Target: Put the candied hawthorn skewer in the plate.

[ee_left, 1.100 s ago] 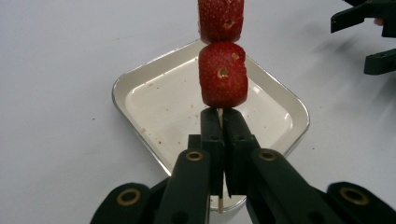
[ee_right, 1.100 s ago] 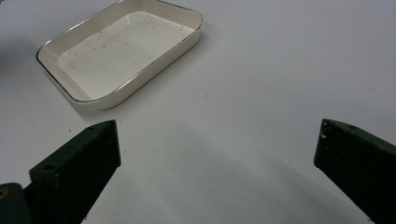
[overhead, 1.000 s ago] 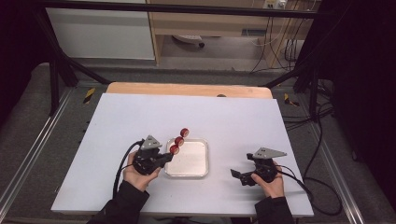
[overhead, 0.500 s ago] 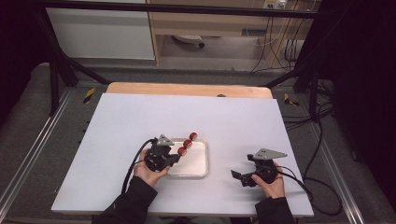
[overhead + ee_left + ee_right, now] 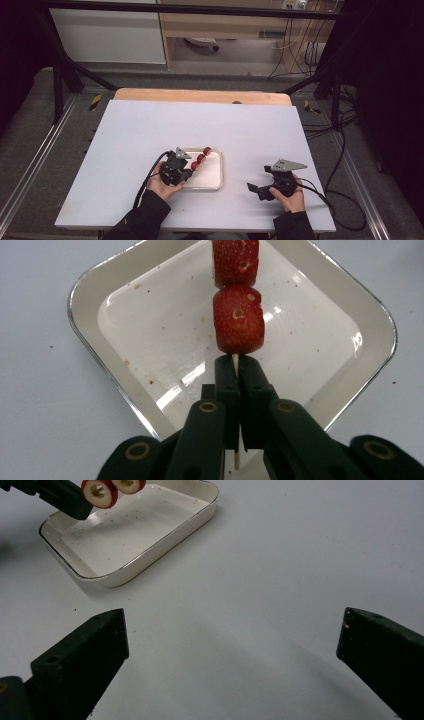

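A thin wooden skewer (image 5: 235,358) carries three red strawberry pieces (image 5: 201,157); two of them (image 5: 238,320) show in the left gripper view. My left gripper (image 5: 239,362) is shut on the stick just below the lowest piece. It holds the fruit over a white square dish (image 5: 212,186) with a thin metallic rim (image 5: 80,325). Faint red specks mark the dish's floor. My right gripper (image 5: 257,178) rests at the table's front right, and its jaws (image 5: 232,625) stand wide open with nothing between them. From there the dish (image 5: 150,555) and the fruit ends (image 5: 100,492) lie to the upper left.
A white table sheet (image 5: 150,130) covers the work area, with a wooden strip (image 5: 200,95) along its far edge. Black frame bars and cables (image 5: 340,150) run beside the table on the right.
My left gripper has carried the skewer to the right and down, from beside the dish's left edge to over the dish. The right gripper has stayed where it was.
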Demonstrator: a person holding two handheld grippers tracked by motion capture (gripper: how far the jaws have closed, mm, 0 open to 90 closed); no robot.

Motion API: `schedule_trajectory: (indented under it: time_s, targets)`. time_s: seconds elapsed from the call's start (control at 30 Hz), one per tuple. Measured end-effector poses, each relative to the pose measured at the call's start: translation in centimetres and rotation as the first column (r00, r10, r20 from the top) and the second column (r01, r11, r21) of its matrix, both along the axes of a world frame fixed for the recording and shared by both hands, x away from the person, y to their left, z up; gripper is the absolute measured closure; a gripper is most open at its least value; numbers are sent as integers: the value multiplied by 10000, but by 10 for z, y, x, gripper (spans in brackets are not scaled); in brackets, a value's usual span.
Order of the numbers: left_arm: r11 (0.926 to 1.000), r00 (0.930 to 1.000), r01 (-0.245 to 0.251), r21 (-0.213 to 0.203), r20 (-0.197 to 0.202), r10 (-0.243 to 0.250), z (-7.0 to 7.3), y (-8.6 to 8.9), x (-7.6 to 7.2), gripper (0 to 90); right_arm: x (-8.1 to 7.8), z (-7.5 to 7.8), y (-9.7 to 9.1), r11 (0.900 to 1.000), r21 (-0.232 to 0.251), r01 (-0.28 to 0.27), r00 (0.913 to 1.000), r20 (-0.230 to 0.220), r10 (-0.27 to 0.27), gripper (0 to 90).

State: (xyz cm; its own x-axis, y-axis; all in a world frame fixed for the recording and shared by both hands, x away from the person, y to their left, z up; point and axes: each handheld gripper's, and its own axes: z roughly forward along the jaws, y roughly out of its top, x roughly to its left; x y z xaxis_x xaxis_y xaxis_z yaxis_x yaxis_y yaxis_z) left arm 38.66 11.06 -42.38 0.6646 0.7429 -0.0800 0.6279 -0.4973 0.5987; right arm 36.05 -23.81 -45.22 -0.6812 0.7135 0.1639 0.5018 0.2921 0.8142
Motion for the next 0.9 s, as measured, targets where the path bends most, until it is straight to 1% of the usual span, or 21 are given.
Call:
schedule_trajectory:
  time_s: [0.07,0.23,0.33,0.47,0.6,0.67,0.77,0.83,0.9]
  targets:
    - [9998,10000,21,219,-54,-20,-2,-1,0,878,0,0,0,10000,22,27,10000,-33,-27,7]
    - [9991,10000,-3,433,-62,6,-6,-4,0,878,0,0,0,10000,33,16,10000,15,-16,7]
    - [9989,9999,-2,472,-116,8,-8,-4,1,878,0,0,0,10000,77,0,10000,-8,0,7]
    - [9989,9999,22,474,-111,-16,-8,-4,1,877,0,0,0,10000,9,16,10000,5,-16,7]
    - [9990,9999,49,454,-96,-45,-8,-4,1,871,0,0,0,10000,52,21,10000,-24,-21,8]
    - [9992,9999,104,388,-103,-100,-8,-3,0,851,0,0,0,10000,46,25,10000,5,-25,8]
    - [9993,9997,247,268,-5,-247,-6,-1,-1,811,0,0,0,10000,21,25,10000,10,-25,7]
    - [9994,9994,326,146,119,-328,-3,3,-2,774,0,0,0,10000,59,51,10000,-7,-51,7]
    - [9989,9984,476,40,287,-477,0,8,-3,715,0,0,0,10000,59,54,10000,10,-54,7]
